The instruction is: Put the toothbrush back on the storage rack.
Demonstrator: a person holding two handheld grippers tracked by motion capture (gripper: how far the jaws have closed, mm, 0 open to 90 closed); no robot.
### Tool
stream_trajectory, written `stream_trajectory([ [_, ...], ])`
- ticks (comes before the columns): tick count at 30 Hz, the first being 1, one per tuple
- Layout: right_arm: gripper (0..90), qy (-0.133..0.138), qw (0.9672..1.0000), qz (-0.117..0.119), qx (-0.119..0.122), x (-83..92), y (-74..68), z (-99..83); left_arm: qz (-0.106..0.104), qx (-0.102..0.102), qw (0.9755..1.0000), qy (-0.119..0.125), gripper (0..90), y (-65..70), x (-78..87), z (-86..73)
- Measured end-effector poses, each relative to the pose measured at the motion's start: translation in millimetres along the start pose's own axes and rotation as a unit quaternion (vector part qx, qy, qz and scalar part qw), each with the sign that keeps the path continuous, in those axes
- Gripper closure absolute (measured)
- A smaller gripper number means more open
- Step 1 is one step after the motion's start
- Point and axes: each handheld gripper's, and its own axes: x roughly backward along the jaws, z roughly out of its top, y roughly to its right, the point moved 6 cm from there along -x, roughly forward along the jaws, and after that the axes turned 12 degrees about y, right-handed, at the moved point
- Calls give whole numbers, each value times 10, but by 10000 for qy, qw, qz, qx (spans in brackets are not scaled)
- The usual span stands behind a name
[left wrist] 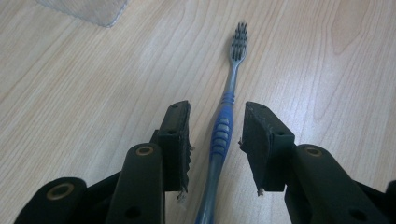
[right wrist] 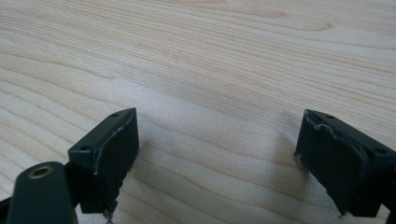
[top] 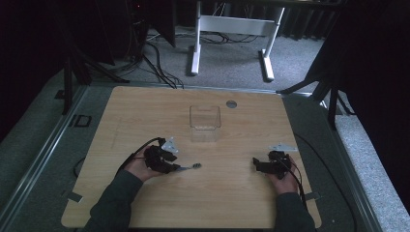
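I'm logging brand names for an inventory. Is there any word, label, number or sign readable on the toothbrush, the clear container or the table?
None can be read.
Toothbrush: blue and grey handle with ribbed grip, no lettering visible between the open left tongs.
Clear container: no label visible.
Table: bare wood grain; its small round grey disc is too small to tell.

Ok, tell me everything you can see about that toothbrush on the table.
The toothbrush looks plastic, with a blue ribbed grip, a slimmer grey-blue neck and a small head of dark bristles. It lies flat on the wooden table, its handle running between the open jaws of the left gripper and its head pointing away from them. The jaws flank the grip with a gap on each side.
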Motion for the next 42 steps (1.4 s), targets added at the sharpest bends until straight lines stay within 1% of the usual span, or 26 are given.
stream_trajectory([
  [7, 127, 1, 10000, 0, 0, 0, 0, 0, -40, -109, 9998, -175, 619, 21, -25, 14],
  [9, 127, 0, 10000, 0, 0, 0, 0, 0, -64, -170, 9995, -259, 623, 28, -32, 22],
  [11, 127, 0, 10000, 0, -2, 0, 0, 0, -69, -216, 9993, -292, 623, 30, -39, 27],
  [18, 127, 0, 10000, 0, -2, 0, 0, 0, -98, -263, 9989, -378, 630, 41, -63, 25],
  [19, 127, 0, 10000, 1, -1, 0, 0, 0, -110, -301, 9985, -433, 630, 43, -71, 15],
  [28, 127, 1, 10000, 1, 2, 0, 0, 0, -150, -329, 9978, -558, 643, 70, -119, -2],
  [29, 127, 2, 10000, 0, 1, 0, 0, 0, -142, -342, 9974, -622, 645, 73, -124, -7],
  [34, 127, 0, 10000, 0, -2, 0, 0, 0, -103, -351, 9968, -716, 649, 68, -129, -13],
  [36, 127, 2, 10000, 1, 2, 0, 0, 0, -95, -399, 9956, -844, 650, 70, -139, -22],
  [37, 127, 2, 10000, 1, 2, 0, 0, 0, -95, -399, 9956, -844, 651, 70, -139, -22],
  [39, 127, 1, 10000, 1, 1, 0, 0, 0, -65, -422, 9948, -929, 651, 71, -152, -22],
  [40, 127, 1, 10000, 1, 1, 0, 0, 0, -65, -422, 9948, -929, 651, 71, -152, -22],
  [41, 127, 1, 10000, 1, 1, 0, 0, 0, -50, -462, 9941, -983, 650, 62, -158, -18],
  [42, 127, 1, 10000, 1, 1, 0, 0, 0, -50, -462, 9941, -983, 651, 62, -158, -18],
])
